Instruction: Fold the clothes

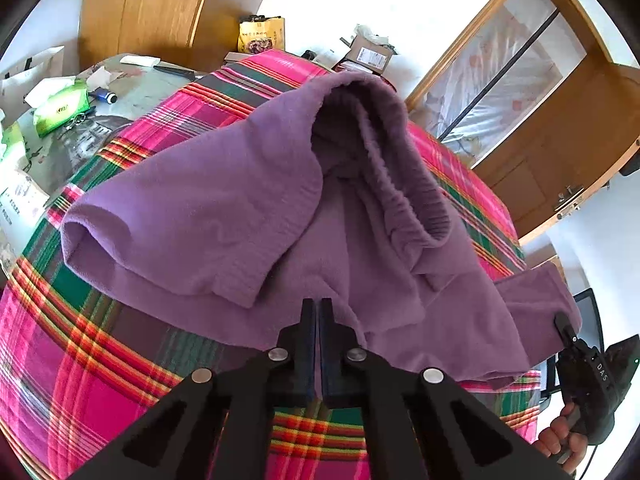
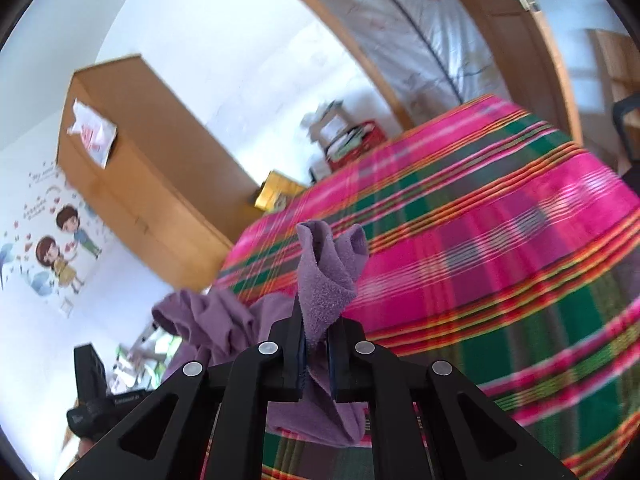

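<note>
Your left gripper [image 1: 319, 304] was closed on nothing, over the near edge of the purple sweater [image 1: 248, 200] spread on the plaid cloth [image 1: 80, 360]. Your right gripper [image 2: 316, 344], marked "DAS", clamped a sweater fold; bare plaid lay beyond it.

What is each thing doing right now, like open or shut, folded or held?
Purple fleece sweater: partly folded, sleeve laid over body, collar gaping.
Sweater corner: pinched, lifted.
Left gripper: shut, empty.
Right gripper: shut on sweater corner.
Plaid bedspread: spread flat.
Wooden door: open.
</note>
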Demonstrator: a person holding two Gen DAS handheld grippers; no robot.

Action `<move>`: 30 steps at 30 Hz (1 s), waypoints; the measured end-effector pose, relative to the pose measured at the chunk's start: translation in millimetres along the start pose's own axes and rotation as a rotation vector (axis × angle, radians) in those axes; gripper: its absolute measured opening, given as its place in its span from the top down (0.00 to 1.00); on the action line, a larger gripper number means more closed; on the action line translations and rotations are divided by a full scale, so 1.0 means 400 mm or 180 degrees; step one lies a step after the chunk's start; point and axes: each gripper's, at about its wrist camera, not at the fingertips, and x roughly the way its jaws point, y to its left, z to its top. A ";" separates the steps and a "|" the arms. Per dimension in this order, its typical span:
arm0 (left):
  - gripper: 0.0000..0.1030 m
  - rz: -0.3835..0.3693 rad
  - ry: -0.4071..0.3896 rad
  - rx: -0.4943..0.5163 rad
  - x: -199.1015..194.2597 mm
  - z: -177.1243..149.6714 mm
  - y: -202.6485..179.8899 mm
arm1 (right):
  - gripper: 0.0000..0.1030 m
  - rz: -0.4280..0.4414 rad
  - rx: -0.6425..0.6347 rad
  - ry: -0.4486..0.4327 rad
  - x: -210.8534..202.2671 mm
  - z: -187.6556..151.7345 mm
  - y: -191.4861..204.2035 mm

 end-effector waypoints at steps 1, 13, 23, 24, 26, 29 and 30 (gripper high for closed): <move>0.99 -0.0004 0.0005 0.0016 0.000 -0.004 -0.003 | 0.92 -0.0051 0.0013 -0.0049 -0.014 0.005 -0.006; 0.99 0.0029 0.0109 0.0144 0.031 -0.032 -0.040 | 0.92 -0.0692 0.0186 -0.0376 -0.154 0.025 -0.142; 0.99 -0.0001 0.0069 0.0120 0.020 -0.022 -0.017 | 0.92 -0.0827 0.0298 -0.0481 -0.179 0.007 -0.170; 0.99 0.0011 0.0048 0.0129 0.016 -0.021 -0.012 | 0.92 -0.0843 0.0310 -0.0499 -0.186 0.006 -0.173; 0.99 0.0029 0.0025 0.0132 0.004 -0.018 0.001 | 0.92 -0.0876 0.0323 -0.0442 -0.185 0.002 -0.186; 0.98 0.0049 -0.0004 0.0120 -0.017 -0.015 0.023 | 0.91 -0.1020 0.0277 -0.0235 -0.159 -0.017 -0.194; 0.98 0.0057 -0.0024 0.0094 -0.024 -0.014 0.032 | 0.91 -0.1072 0.0255 -0.0213 -0.155 -0.025 -0.193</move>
